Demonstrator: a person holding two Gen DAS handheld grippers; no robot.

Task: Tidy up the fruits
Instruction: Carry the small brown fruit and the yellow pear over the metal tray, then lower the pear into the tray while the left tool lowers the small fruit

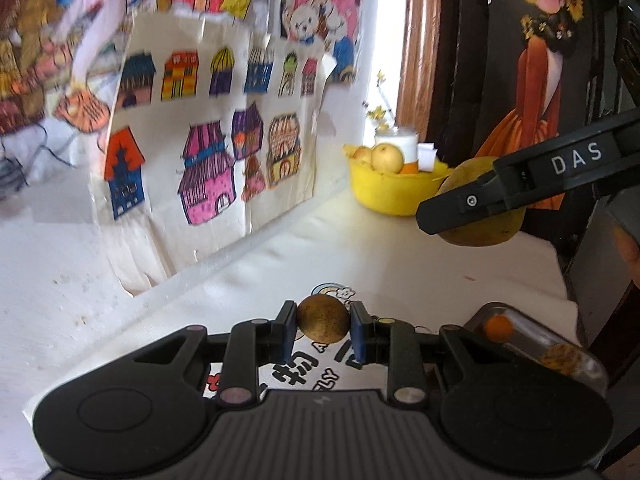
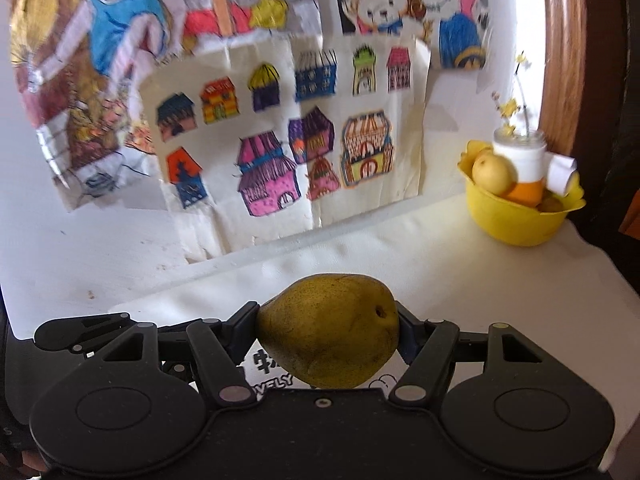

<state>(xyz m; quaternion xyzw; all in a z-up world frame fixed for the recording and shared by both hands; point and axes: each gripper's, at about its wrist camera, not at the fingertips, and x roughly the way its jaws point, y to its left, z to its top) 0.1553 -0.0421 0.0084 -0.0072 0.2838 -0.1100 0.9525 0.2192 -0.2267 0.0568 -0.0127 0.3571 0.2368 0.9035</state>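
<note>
While both grippers are hanging above the white-covered table (image 2: pixel 460 264), each is carrying a fruit. L gripper (image 1: pixel 323 330) is squeezing a small round brown fruit (image 1: pixel 323 319) w/ speckled skin btwn its blue pads (image 1: pixel 357 334); jaws are sitting narrow, pads pressing on both sides, fruit clear of the table. R gripper (image 2: pixel 326 330) is clamping a yellow-green pear (image 2: pixel 328 328), jaws standing about mid-width, fingers touching the pear's two ends, the pear lying sideways w/ its blossom end facing right. In the left wrist view the R gripper (image 1: pixel 472 208) is showing at right as a black finger marked "DAS" across the same pear (image 1: pixel 476 220), near the yellow bowl (image 1: pixel 384 196).

The yellow bowl (image 2: pixel 516 220) is sitting at the table's far right corner, holding a pale yellow apple-like fruit (image 2: pixel 492 172), an orange fruit (image 2: pixel 526 192) & a white jar (image 2: pixel 520 156) w/ small yellow flowers (image 2: pixel 508 108). Under the L gripper, at right, a clear tray (image 1: pixel 556 344) is lying on the table w/ a small orange fruit (image 1: pixel 498 328) & a brownish speckled one (image 1: pixel 562 356) in it. A printed sheet w/ cartoon lettering (image 1: pixel 316 372) is lying below the jaws. Coloured house drawings (image 2: pixel 288 148) are leaning on the wall behind; the upper drawings are looking blurred.
</note>
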